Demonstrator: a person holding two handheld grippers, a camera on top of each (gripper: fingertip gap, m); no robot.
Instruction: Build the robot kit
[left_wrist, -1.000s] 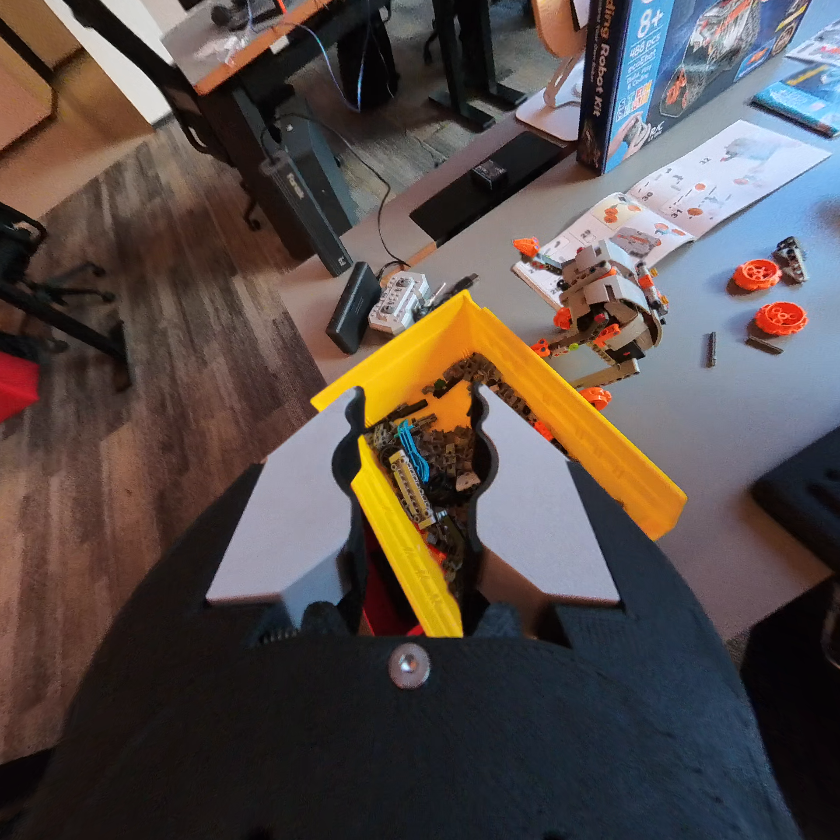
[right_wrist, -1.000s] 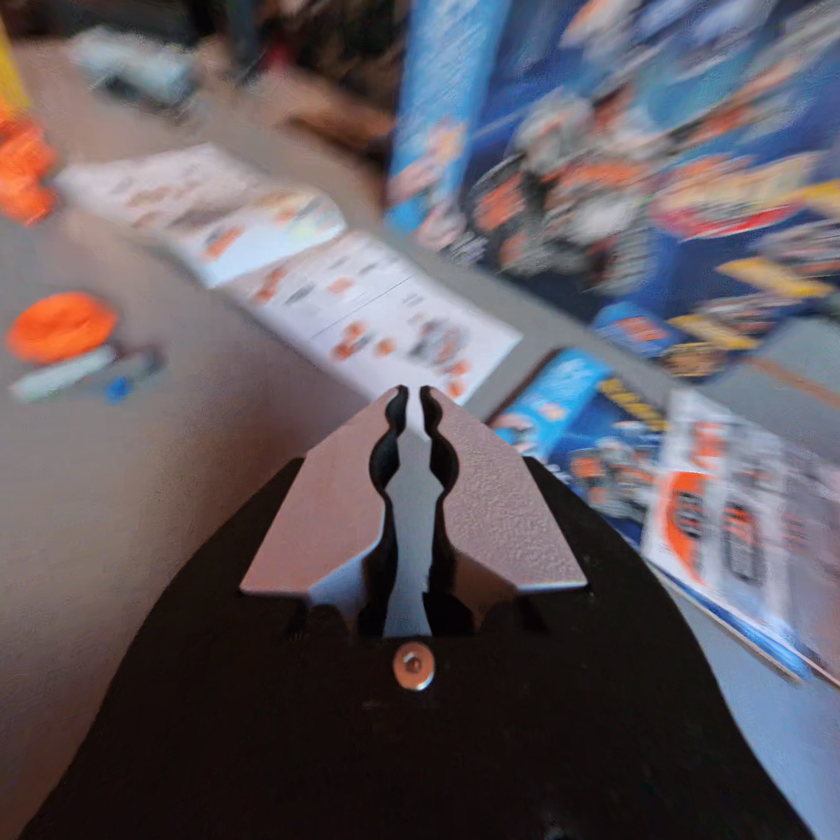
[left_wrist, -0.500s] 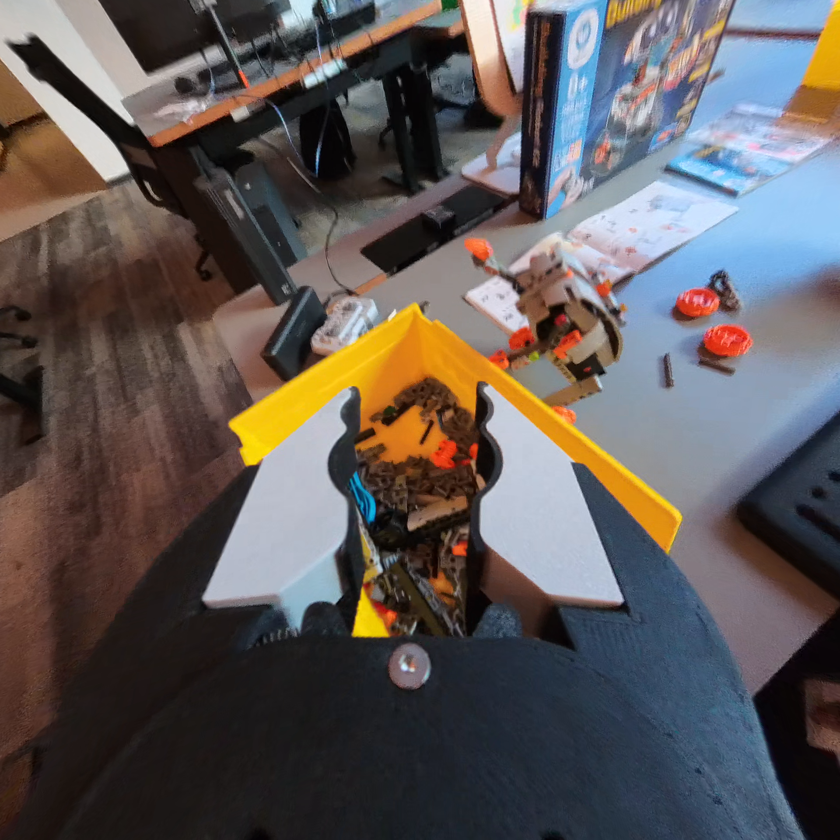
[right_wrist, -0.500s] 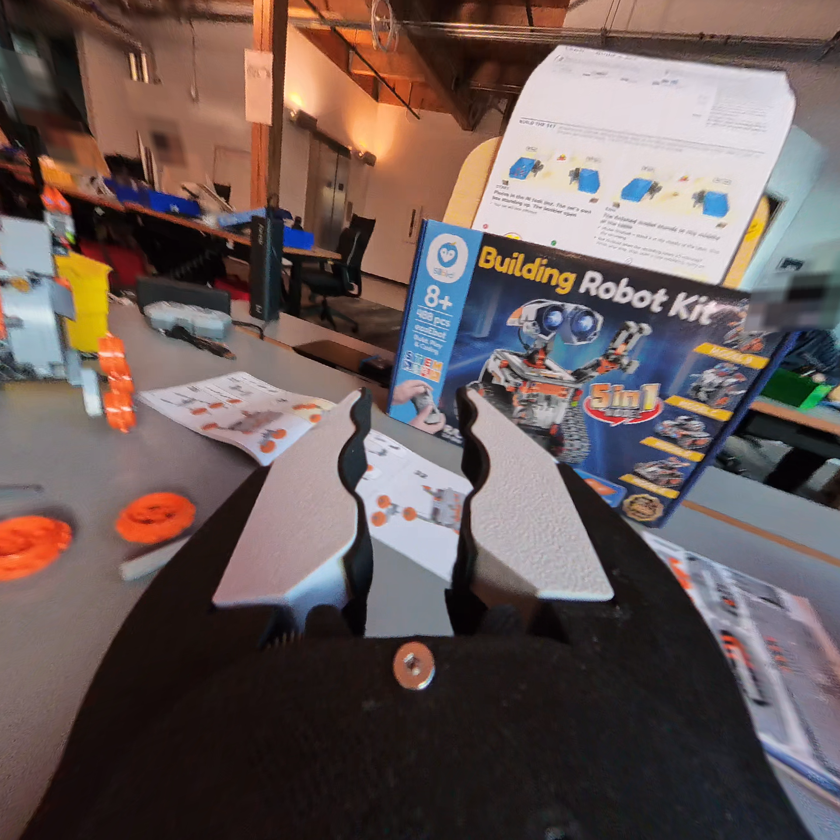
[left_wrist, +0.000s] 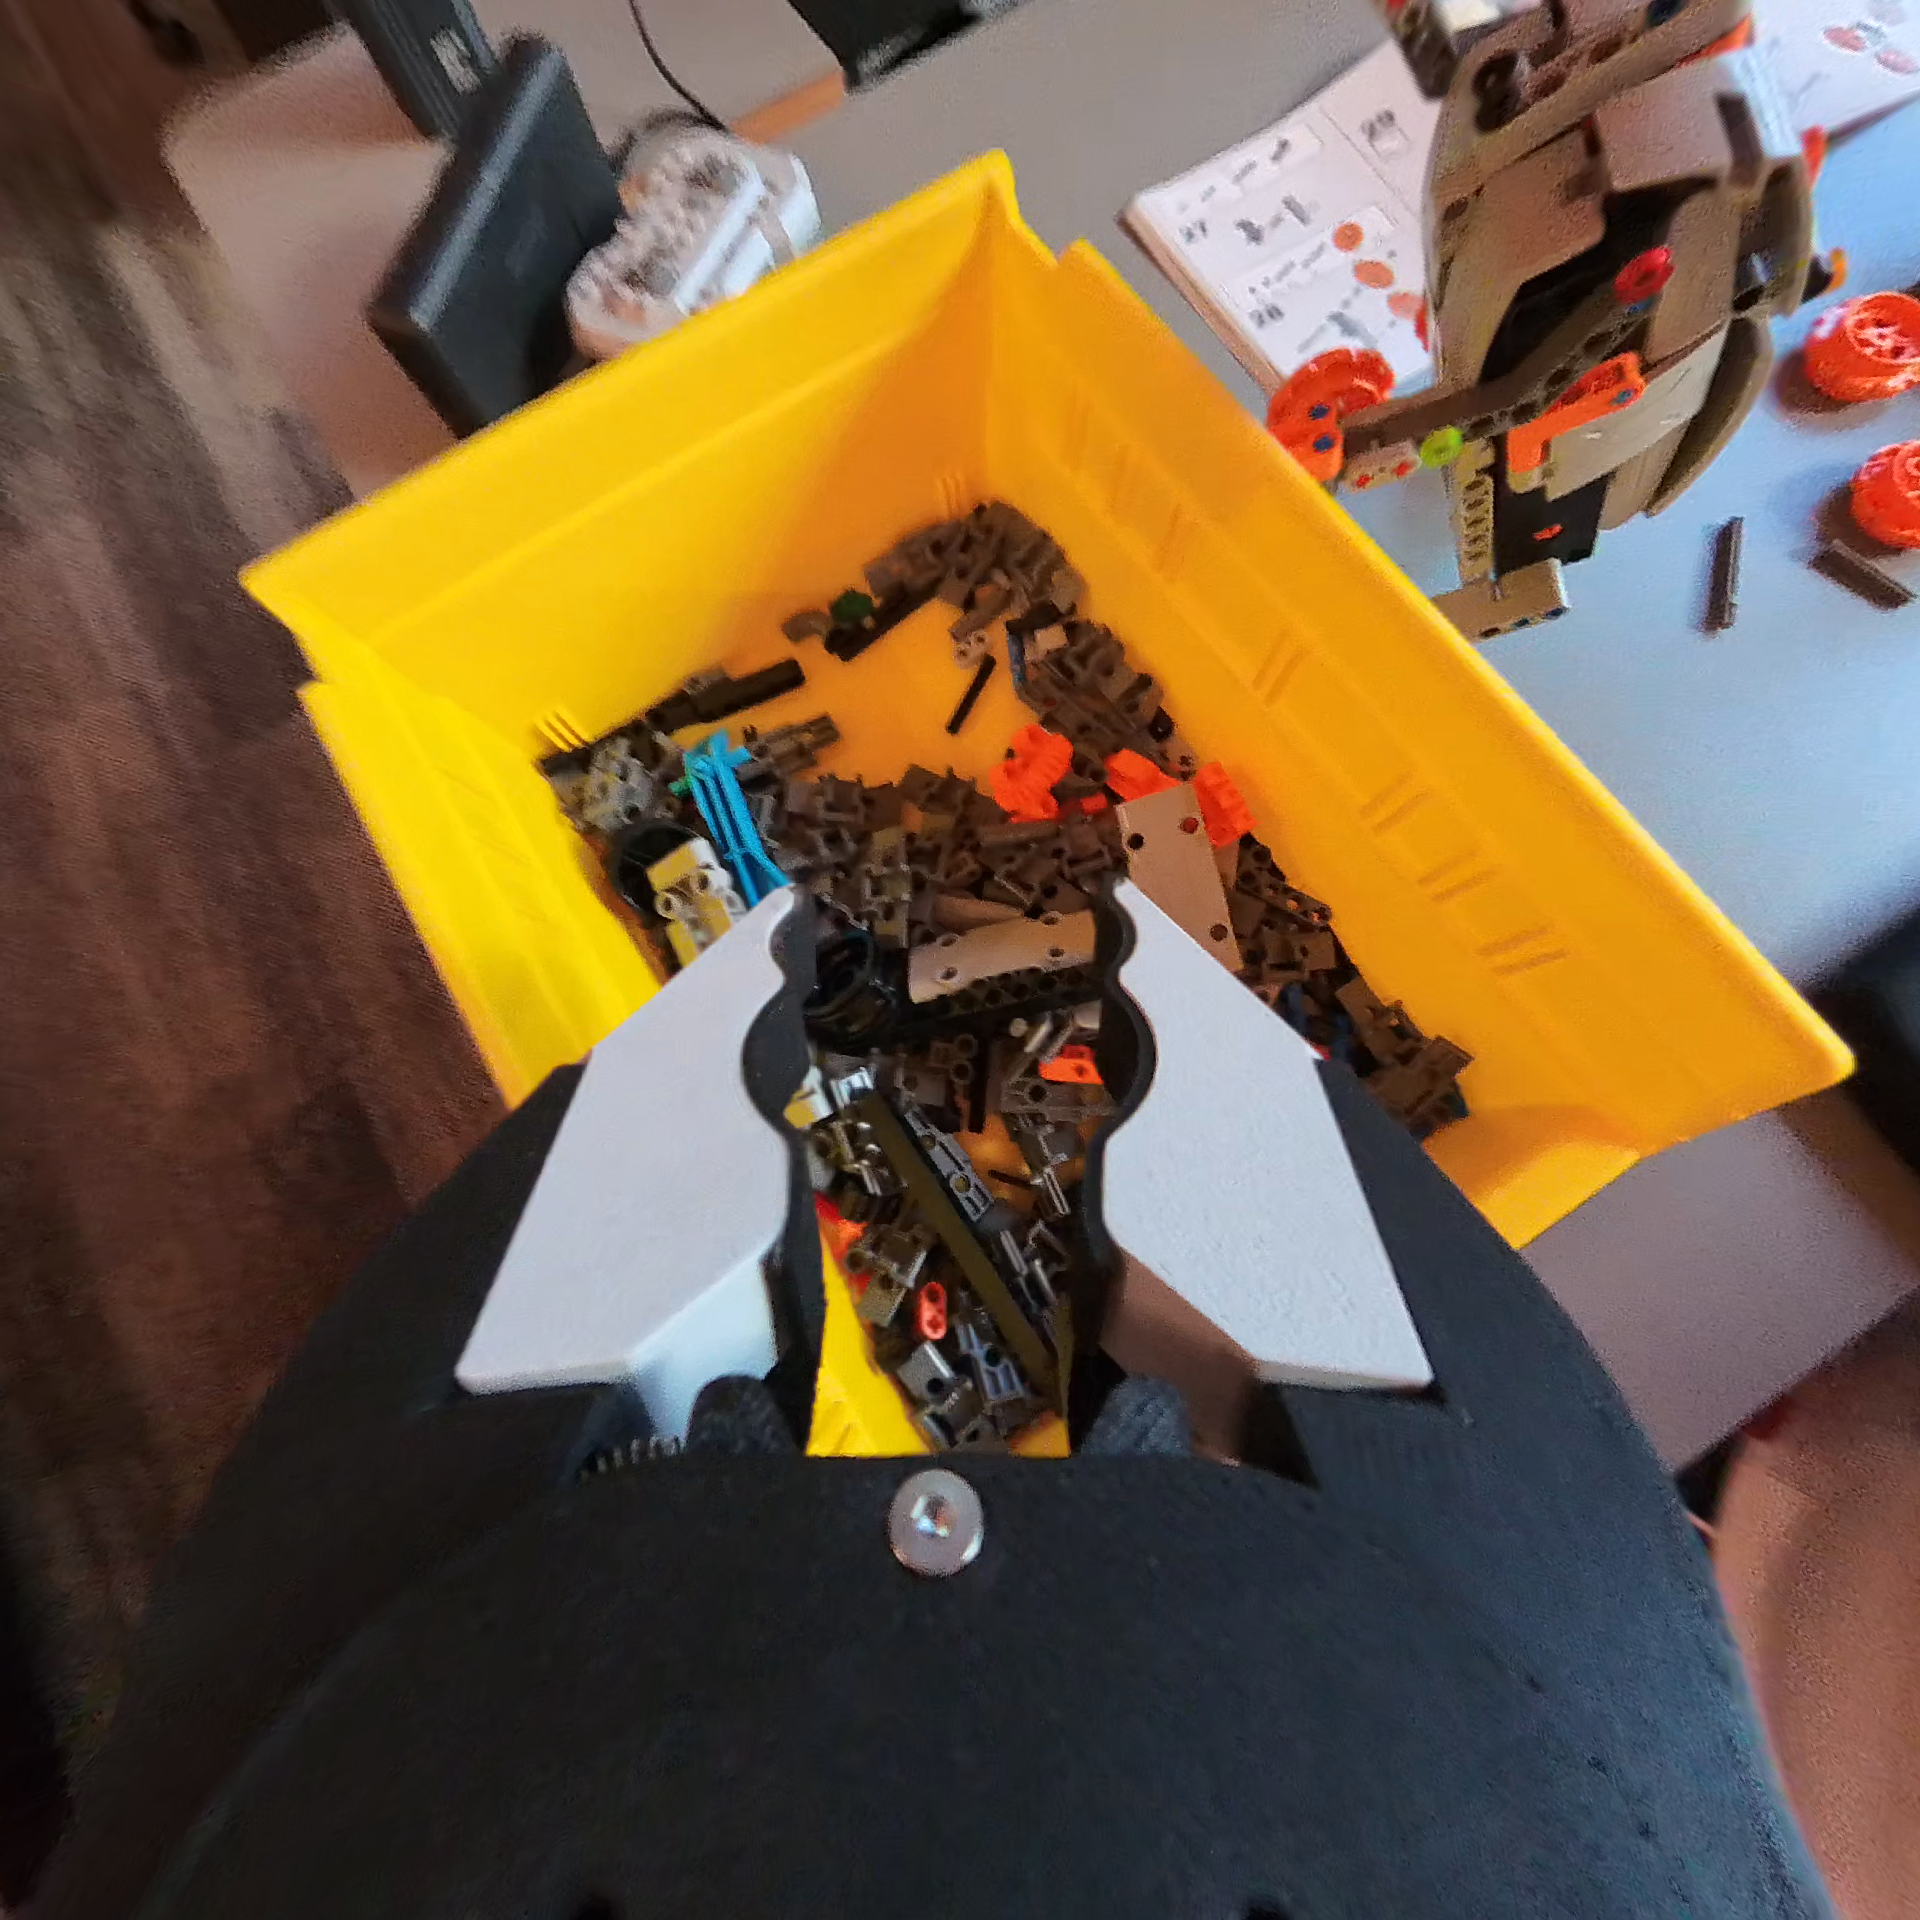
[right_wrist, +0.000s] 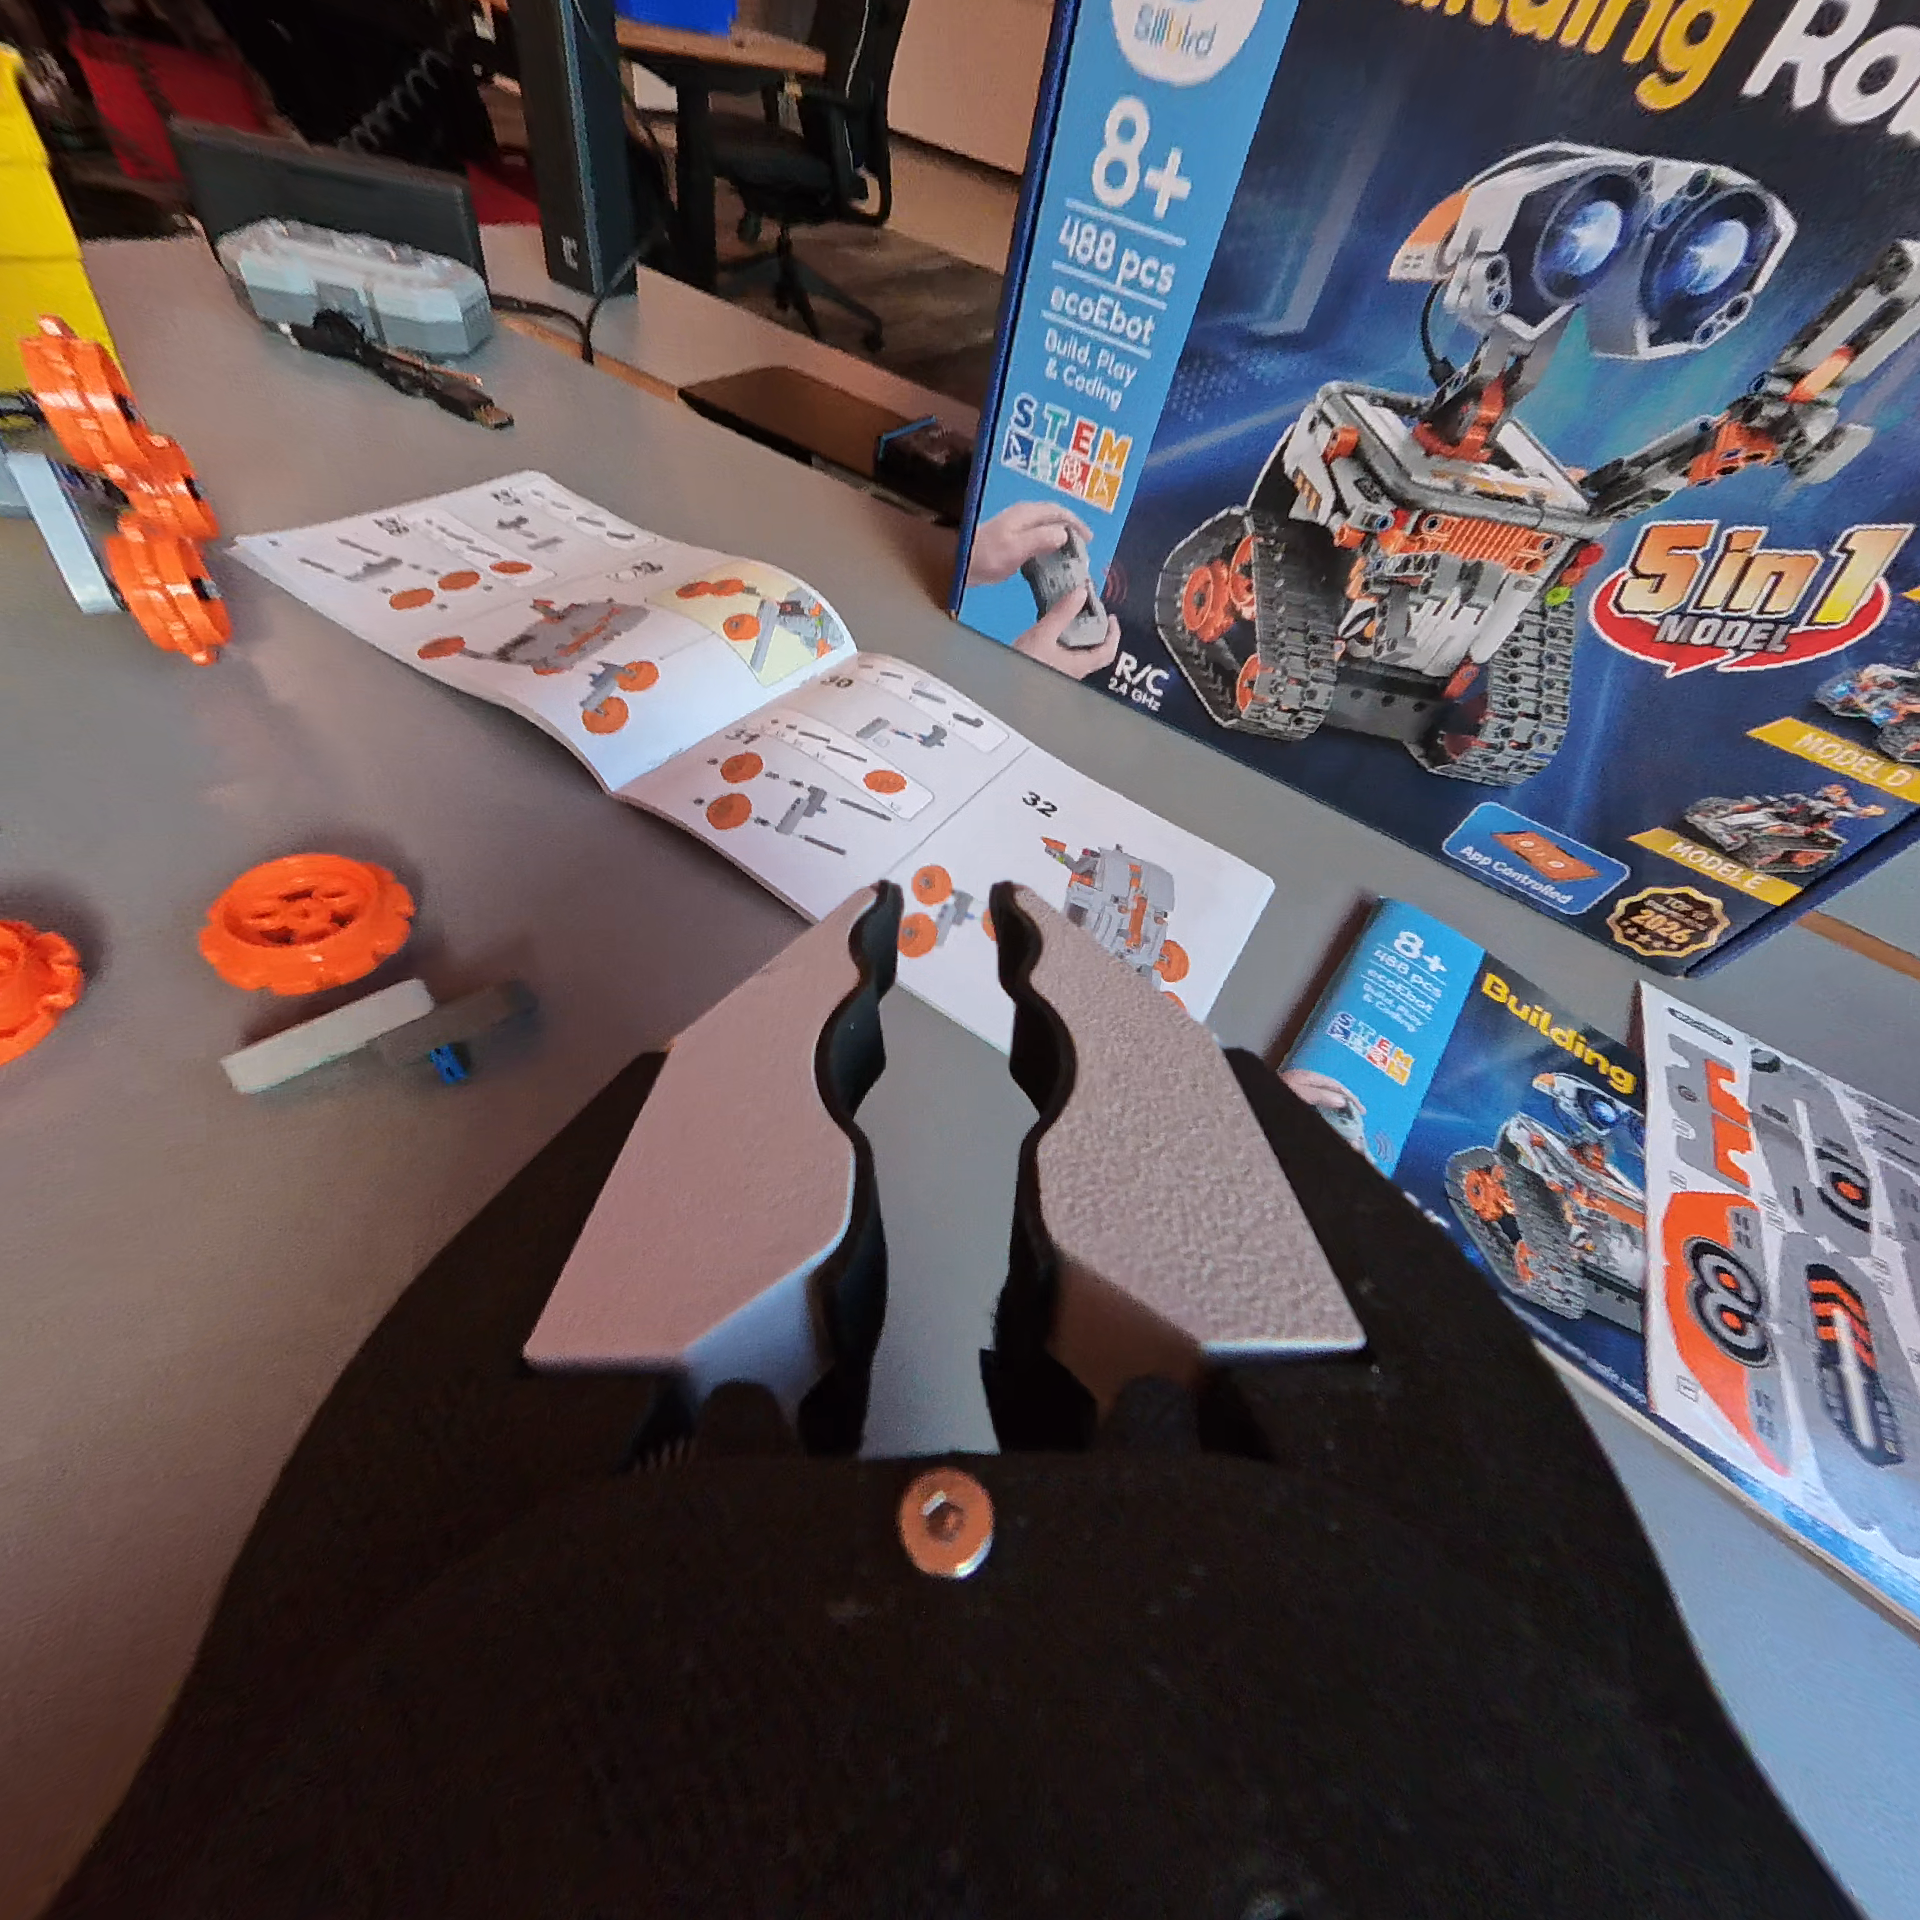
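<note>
My left gripper (left_wrist: 954, 904) is open and empty. It hangs just above a yellow bin (left_wrist: 727, 436) that holds several small grey, black and orange building parts (left_wrist: 966, 831); a grey beam (left_wrist: 997, 951) lies under its fingertips. The bin's near wall shows between the jaws. My right gripper (right_wrist: 940, 904) is open by a narrow gap and empty. It is low over the grey table (right_wrist: 312, 1299), pointing at the near corner of an open instruction booklet (right_wrist: 727, 675). An orange wheel (right_wrist: 307, 920) and a grey beam with a blue pin (right_wrist: 374, 1029) lie to its left.
A partly built grey and orange robot model (left_wrist: 1590, 260) stands right of the bin, with orange wheels (left_wrist: 1860, 343) and black pins (left_wrist: 1720, 571) beside it. A blue kit box (right_wrist: 1455, 416) stands behind the booklet. A second booklet (right_wrist: 1507, 1143) and sticker sheet (right_wrist: 1787, 1247) lie right. My right tips are roughly 15 cm from the orange wheel (right_wrist: 307, 920).
My left gripper has moved down and forward over the bin, so the parts fill the view. My right gripper has tipped down toward the table, and its jaws have narrowed since half a second ago.
</note>
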